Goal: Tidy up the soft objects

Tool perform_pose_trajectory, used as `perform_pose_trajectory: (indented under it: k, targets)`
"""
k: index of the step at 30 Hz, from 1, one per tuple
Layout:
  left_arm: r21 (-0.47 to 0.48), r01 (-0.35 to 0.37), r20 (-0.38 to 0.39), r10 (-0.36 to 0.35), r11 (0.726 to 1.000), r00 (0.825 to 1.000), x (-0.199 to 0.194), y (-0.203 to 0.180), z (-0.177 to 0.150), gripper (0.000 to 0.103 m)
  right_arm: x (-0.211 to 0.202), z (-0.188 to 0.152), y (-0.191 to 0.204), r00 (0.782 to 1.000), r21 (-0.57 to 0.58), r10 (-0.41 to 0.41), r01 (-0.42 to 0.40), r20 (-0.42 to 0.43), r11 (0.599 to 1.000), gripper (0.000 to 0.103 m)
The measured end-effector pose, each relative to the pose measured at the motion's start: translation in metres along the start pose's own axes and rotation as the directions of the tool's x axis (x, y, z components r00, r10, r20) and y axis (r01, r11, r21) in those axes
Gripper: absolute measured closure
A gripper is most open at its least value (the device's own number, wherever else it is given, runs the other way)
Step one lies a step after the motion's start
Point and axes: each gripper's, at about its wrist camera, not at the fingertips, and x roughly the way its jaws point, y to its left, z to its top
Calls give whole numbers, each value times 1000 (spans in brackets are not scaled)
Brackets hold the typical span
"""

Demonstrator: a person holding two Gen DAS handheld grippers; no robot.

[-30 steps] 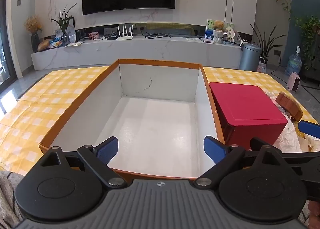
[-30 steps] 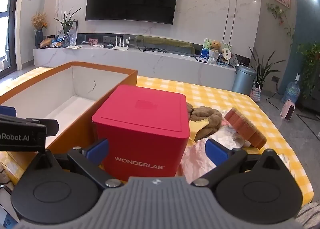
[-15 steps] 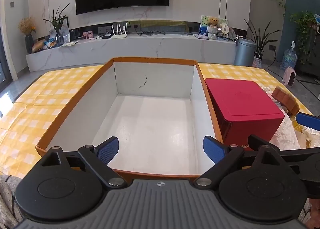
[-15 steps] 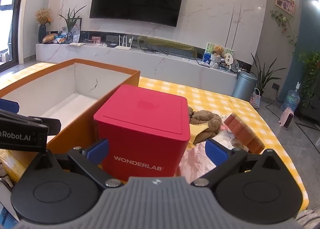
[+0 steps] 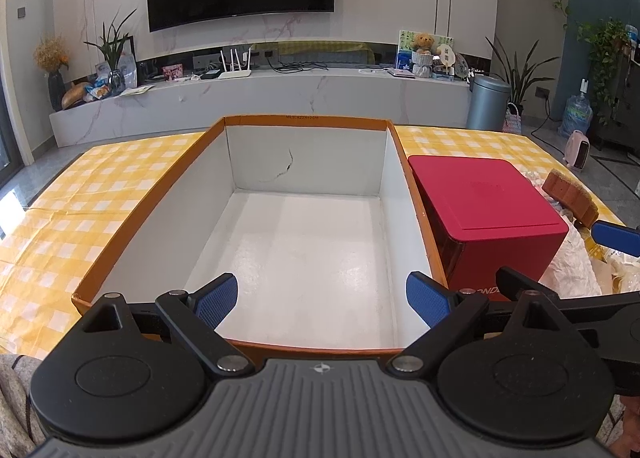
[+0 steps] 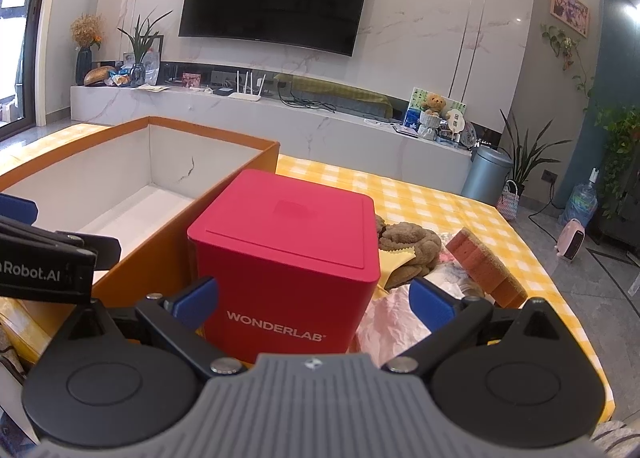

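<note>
An empty orange box [image 5: 152,214] with a white inside sits on the yellow checked table; it also shows in the right wrist view [image 6: 224,194]. My left gripper [image 5: 322,300] is open and empty above its near edge. My right gripper [image 6: 314,304] is open and empty just before a red WONDERLAB box [image 6: 288,254]. Right of the red box [image 5: 488,210] lie soft things: a brown plush cloth [image 6: 408,246], a yellow cloth [image 6: 394,268], an orange sponge [image 6: 486,266], and pale pink crumpled wrap [image 6: 384,332].
The table edge [image 6: 576,322] drops off at the right. A marble TV bench [image 5: 280,98] stands behind the table. My right gripper's blue fingertip [image 5: 616,236] shows at the right of the left wrist view.
Both grippers have risen and drawn back a little, so the boxes sit lower in view. Both stay open and empty. Nothing on the table has moved.
</note>
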Motion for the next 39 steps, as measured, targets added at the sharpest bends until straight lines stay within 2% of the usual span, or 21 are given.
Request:
perform_pose_trajectory:
  k: [39]
  targets:
    - [36, 0, -7, 0, 999, 1000, 0, -2, 0, 0, 5, -3, 5, 999, -19, -33, 33, -5, 999, 4]
